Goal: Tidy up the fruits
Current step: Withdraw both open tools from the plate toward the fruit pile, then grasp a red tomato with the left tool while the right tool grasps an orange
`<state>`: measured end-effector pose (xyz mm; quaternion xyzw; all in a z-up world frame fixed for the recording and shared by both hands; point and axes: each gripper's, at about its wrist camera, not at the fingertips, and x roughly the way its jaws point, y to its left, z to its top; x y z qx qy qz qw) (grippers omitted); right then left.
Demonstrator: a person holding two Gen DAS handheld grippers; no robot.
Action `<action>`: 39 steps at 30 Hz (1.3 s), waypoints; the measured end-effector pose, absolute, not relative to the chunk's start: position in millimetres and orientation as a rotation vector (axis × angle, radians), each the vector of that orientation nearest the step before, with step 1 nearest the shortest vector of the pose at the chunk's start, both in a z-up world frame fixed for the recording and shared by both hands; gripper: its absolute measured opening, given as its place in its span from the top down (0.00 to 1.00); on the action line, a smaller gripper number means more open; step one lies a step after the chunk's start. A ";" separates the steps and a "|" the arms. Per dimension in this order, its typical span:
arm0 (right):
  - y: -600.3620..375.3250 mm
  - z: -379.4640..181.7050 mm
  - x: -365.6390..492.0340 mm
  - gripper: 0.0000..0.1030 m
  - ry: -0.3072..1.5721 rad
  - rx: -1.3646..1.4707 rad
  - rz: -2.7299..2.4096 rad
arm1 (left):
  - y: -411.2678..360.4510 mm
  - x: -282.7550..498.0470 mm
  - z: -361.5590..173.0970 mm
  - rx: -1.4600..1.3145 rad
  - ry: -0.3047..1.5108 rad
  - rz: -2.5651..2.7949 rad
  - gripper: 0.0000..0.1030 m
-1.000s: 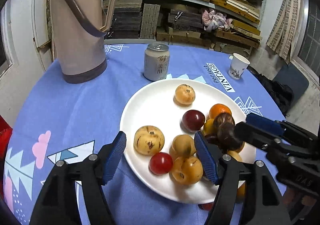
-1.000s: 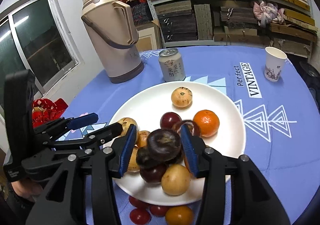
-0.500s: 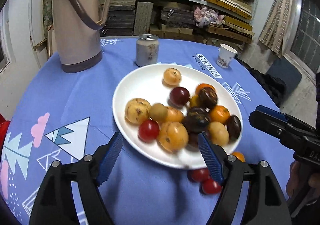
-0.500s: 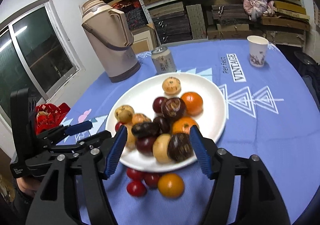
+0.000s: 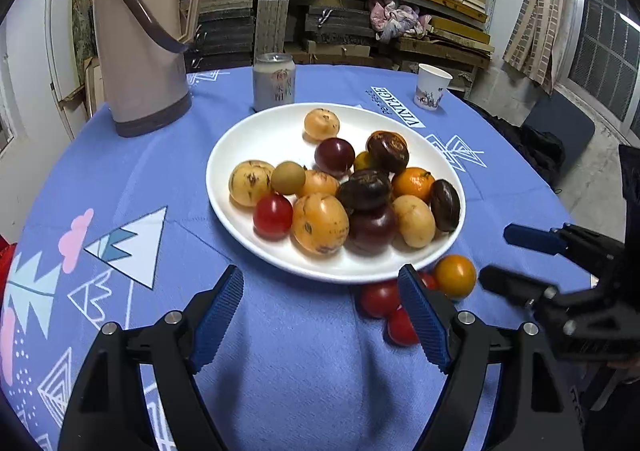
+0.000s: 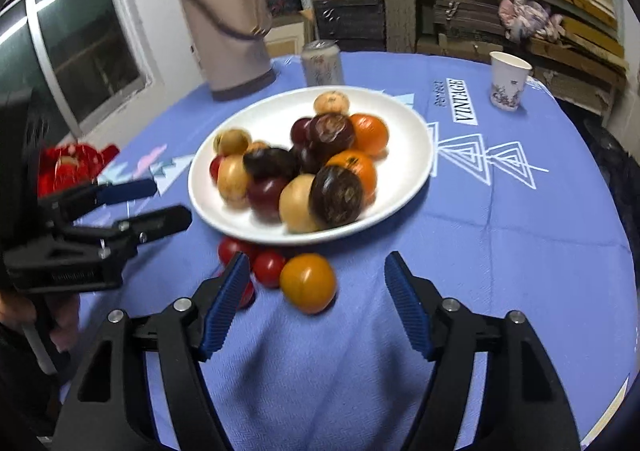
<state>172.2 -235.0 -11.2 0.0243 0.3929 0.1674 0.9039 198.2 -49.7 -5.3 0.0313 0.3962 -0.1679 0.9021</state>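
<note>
A white plate holds a heap of several fruits: dark passion fruits, oranges, yellow fruits, red tomatoes. A dark passion fruit lies at the heap's near edge. On the blue cloth in front of the plate lie an orange tomato and red tomatoes. My left gripper is open and empty, just short of the plate. My right gripper is open and empty, just behind the orange tomato.
A beige thermos stands at the back left of the round table. A drink can stands behind the plate and a paper cup at the back right. Shelves of boxes fill the wall beyond. A red bag lies at the left edge.
My right gripper let go of the dark passion fruit on the heap and opened. Both grippers have pulled back from the plate toward the table's near edge.
</note>
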 end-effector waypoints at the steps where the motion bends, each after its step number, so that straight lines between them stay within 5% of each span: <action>1: -232.6 -14.6 172.3 0.34 0.819 0.040 0.349 | -49.5 198.0 -6.8 0.065 0.823 -0.346 0.22; 5: -223.7 -28.2 177.0 0.35 0.861 0.004 0.354 | -43.9 199.8 -10.9 0.056 0.839 -0.339 0.22; 9: -218.2 -41.6 183.9 0.53 0.900 -0.016 0.353 | -38.5 200.9 -14.8 0.046 0.857 -0.337 0.22; 18: -210.2 -52.0 192.7 0.64 0.911 -0.074 0.328 | -42.0 194.5 -22.5 0.074 0.879 -0.360 0.22; 34: -241.3 -39.9 186.7 0.64 0.863 0.052 0.318 | -89.4 179.7 -35.7 0.159 0.892 -0.447 0.22; 37: -246.3 -39.9 186.2 0.64 0.865 0.061 0.309 | -99.2 183.1 -41.4 0.164 0.910 -0.449 0.25; 39: -249.3 -39.2 185.3 0.64 0.863 0.068 0.305 | -103.1 186.2 -46.3 0.164 0.926 -0.451 0.41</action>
